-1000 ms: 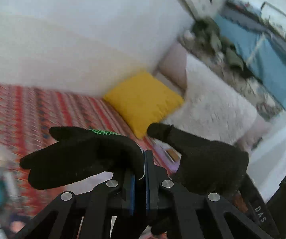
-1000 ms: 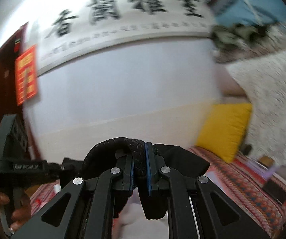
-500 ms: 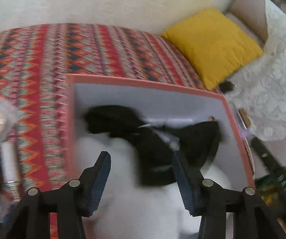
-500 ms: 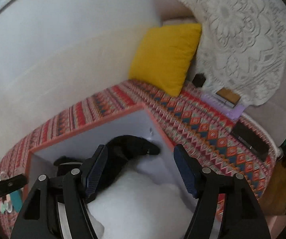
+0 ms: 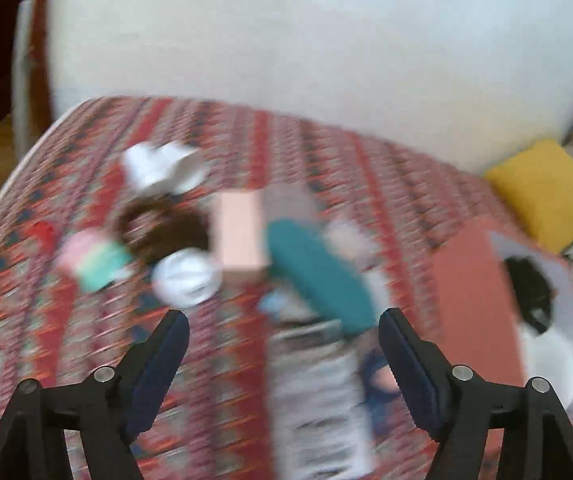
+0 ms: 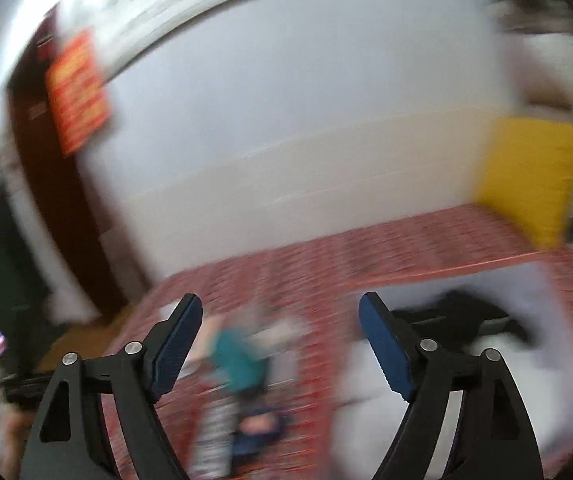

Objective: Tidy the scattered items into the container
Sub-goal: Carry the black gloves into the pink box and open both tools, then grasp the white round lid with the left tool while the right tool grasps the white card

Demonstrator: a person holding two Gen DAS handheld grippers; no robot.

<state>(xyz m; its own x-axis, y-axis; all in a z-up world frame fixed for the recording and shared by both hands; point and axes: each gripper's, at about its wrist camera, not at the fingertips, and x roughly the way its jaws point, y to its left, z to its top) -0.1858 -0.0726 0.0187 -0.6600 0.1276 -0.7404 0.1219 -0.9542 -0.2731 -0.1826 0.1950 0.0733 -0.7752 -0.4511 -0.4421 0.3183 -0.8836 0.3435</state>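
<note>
At the patterned bed cover's [image 5: 326,152] right edge sits your salmon-walled container [image 5: 474,292], black fabric [image 5: 526,280] already inside. Both grippers, left [image 5: 284,344] and right [image 6: 280,340], are spread wide, empty. Probably between pickups: next reach the teal oblong item [image 5: 318,276] mid-cover, beside a pink box [image 5: 238,236]; blurry.

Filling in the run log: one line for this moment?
left gripper: open, empty | right gripper: open, empty | black glove: in box | clutter on cloth
</note>
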